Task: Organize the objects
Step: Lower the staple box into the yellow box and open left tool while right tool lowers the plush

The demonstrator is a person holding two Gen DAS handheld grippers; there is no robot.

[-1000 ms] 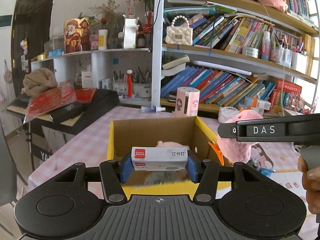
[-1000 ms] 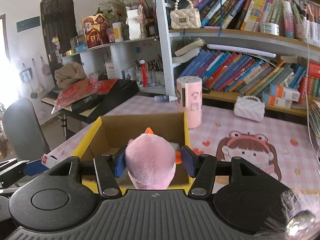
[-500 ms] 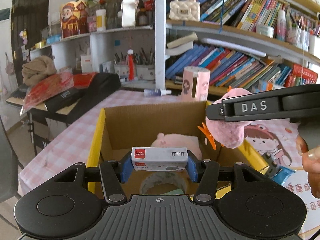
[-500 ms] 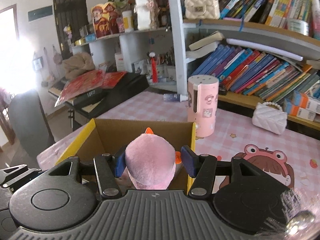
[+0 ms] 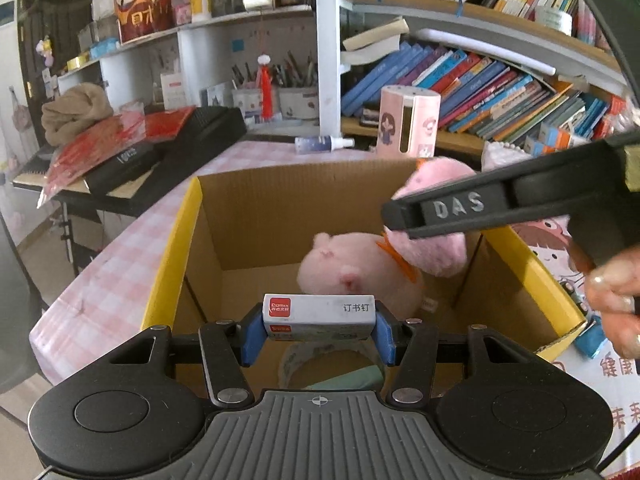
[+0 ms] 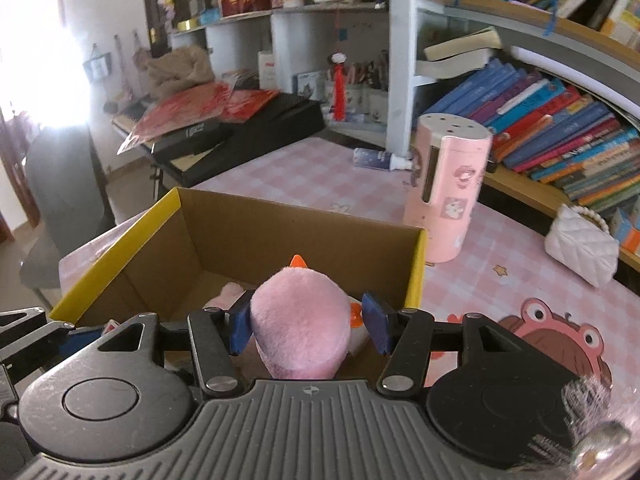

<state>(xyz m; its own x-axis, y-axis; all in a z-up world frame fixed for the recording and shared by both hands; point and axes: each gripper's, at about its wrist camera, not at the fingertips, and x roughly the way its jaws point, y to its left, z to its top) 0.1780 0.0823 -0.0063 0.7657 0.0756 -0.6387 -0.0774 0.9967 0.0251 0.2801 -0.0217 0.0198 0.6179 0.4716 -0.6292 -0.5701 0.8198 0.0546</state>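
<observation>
The open brown cardboard box with yellow-edged flaps (image 5: 256, 216), standing on the pink checked worktop (image 6: 320, 176), is taken as the landmark. Inside it a pale pink plush pig (image 5: 352, 276) is already lying against the far right corner, with a roll of tape (image 5: 304, 356) partly seen on the floor nearer the front.

A collision is the main risk — both tongs are crowded over the same opening, and the right tongs (image 6: 306, 322) could be knocked against the left ones or against the box's right wall if either is lowered carelessly. The round pink plush toy with an orange beak (image 6: 300, 320) is gripped by the right tongs above the right half of the box; if released from this height, it would probably bounce off the pig and could roll over the rim.

The small white rectangular staple box with a red label (image 5: 319, 314) is clamped by its short ends in the left tongs (image 5: 319, 338), above the box's near edge — dropped too early, it might catch the front flap.

Both tongs are pitched downward into the box, the right hand (image 5: 618, 300) seen at the box's right side.
</observation>
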